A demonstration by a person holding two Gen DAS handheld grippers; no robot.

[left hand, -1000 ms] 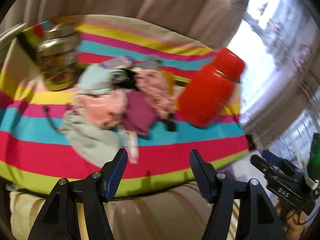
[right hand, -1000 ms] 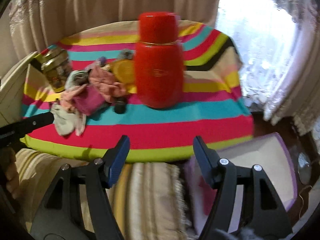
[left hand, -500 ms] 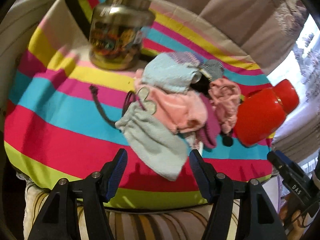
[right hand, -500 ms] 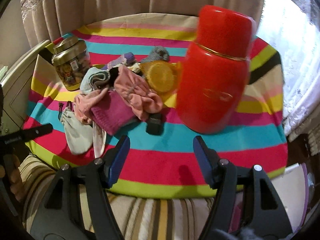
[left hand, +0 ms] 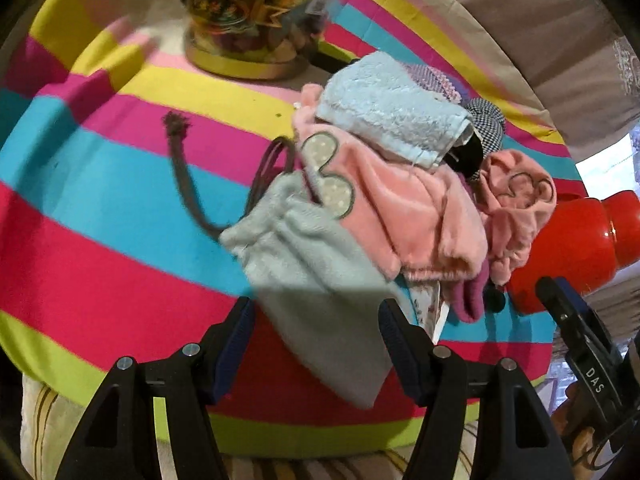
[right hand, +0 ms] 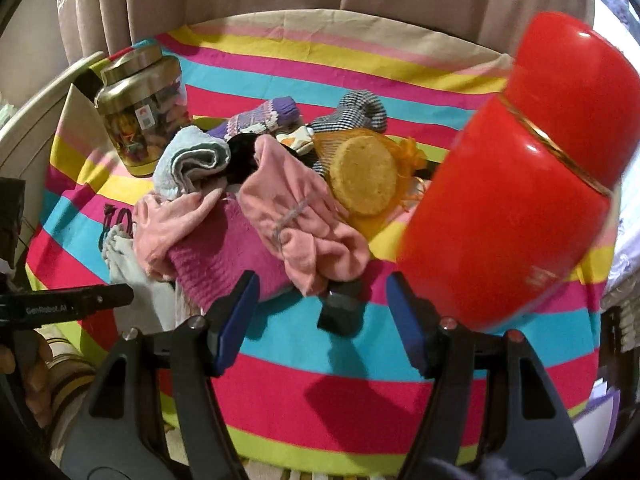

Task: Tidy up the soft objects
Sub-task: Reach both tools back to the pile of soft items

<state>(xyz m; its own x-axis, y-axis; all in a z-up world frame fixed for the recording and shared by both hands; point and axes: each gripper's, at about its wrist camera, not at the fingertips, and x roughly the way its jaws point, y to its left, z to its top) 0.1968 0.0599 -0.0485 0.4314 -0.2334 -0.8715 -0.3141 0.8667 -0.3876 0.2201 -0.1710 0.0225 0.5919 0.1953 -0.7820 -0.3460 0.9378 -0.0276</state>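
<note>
left gripper (left hand: 316, 320) half open, nothing held, poised over the grey drawstring pouch (left hand: 320, 280) at the near edge of the sock pile (left hand: 400, 184). right gripper (right hand: 322, 314) same gape, empty, short of the magenta knit (right hand: 224, 256), which lies in that pile left of the red flask (right hand: 516, 208). i judge the step is the first pick: i'd drop the left straight down, straddle the pouch body, keep clear of its cord (left hand: 180, 168). readable: "das" on the right tool, "genrobot.ai" on the left. jar (right hand: 140, 112) label illegible.
</note>
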